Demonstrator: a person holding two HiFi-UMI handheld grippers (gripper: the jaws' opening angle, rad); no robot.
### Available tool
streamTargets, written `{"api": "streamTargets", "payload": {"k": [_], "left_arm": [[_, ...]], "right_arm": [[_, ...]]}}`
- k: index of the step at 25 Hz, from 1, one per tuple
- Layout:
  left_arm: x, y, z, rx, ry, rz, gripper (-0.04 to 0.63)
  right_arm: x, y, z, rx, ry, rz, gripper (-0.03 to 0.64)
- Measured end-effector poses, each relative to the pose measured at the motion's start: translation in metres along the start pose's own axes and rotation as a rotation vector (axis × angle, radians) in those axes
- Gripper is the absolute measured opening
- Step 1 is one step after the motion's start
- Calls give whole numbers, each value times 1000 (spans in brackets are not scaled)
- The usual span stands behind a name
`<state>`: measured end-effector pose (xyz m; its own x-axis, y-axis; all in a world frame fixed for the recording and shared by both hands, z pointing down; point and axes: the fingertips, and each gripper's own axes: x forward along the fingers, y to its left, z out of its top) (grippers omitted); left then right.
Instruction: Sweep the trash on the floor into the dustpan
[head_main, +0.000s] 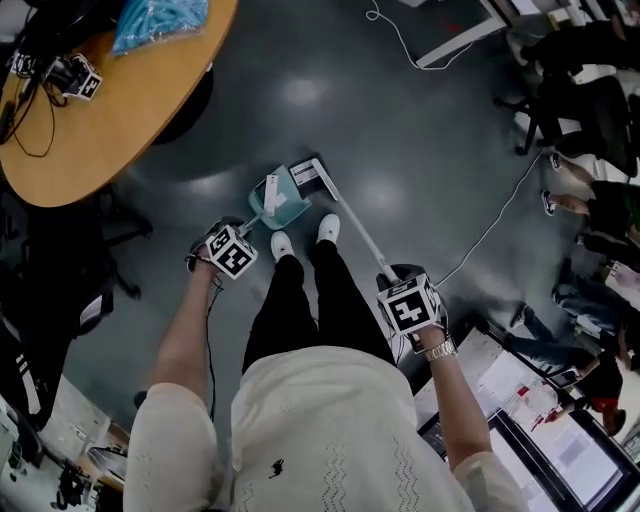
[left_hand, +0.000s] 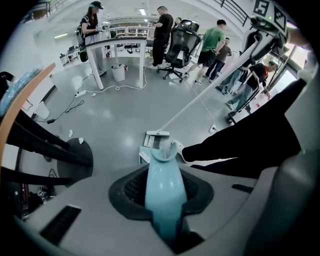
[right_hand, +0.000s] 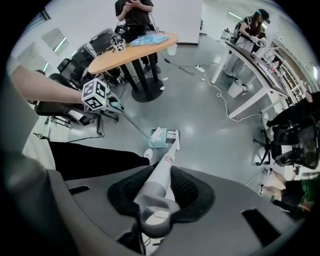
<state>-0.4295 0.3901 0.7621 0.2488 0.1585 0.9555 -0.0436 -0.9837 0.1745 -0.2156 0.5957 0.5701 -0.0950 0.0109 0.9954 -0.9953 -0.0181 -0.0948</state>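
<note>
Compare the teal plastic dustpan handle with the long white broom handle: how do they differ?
The teal plastic dustpan handle is broad; the long white broom handle is a slim round pole. In the head view, the broom handle runs far longer than the dustpan handle. The dustpan handle is teal, the broom handle pale grey-white. Shared: the left gripper and right gripper each clamp one, slanting downward.

Teal dustpan (head_main: 290, 212), white broom (head_main: 360, 236), dark grey glossy floor (head_main: 420, 120), tan wood bench (head_main: 130, 100), white shoes (head_main: 282, 244), black trousers (head_main: 285, 315)

Arms reach down; left gripper (head_main: 236, 243) clamps the dustpan handle (left_hand: 165, 192), right gripper (head_main: 402, 292) the broom handle (right_hand: 158, 181).
</note>
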Motion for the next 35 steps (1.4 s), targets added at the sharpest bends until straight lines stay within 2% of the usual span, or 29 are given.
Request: {"api": "streamTargets", "payload": {"k": [6,11,14,18,21,24,27,30,35], "left_arm": [[3,-5,1,-79,-44,-4,92],[0,-9,-8,-120,-55,9,92],[-5,-7,-5,-179,-75,21,92],[-17,-6,2,-270,-103,42,92],[-26,-3,21,-314,-119,51,92],[-30,12,51,-337,-125,70,92],[-25,35,88,-380,-125,85,92],[-22,66,136,-448,-132,106,92],[-27,128,245,-538,-163,179,92]], "right_arm": [[-4,41,4,-77,5,82,115],[-11,55,5,-119,11,88,115],[-28,39,10,-50,-1,124,115],[-58,12,23,110,-46,240,115],[-74,-13,35,148,-72,285,115],[-82,-42,53,116,-96,285,115],[-89,-91,83,86,-119,273,115],[-104,-159,124,57,-159,269,115],[-140,-294,217,16,-238,275,115]]}}
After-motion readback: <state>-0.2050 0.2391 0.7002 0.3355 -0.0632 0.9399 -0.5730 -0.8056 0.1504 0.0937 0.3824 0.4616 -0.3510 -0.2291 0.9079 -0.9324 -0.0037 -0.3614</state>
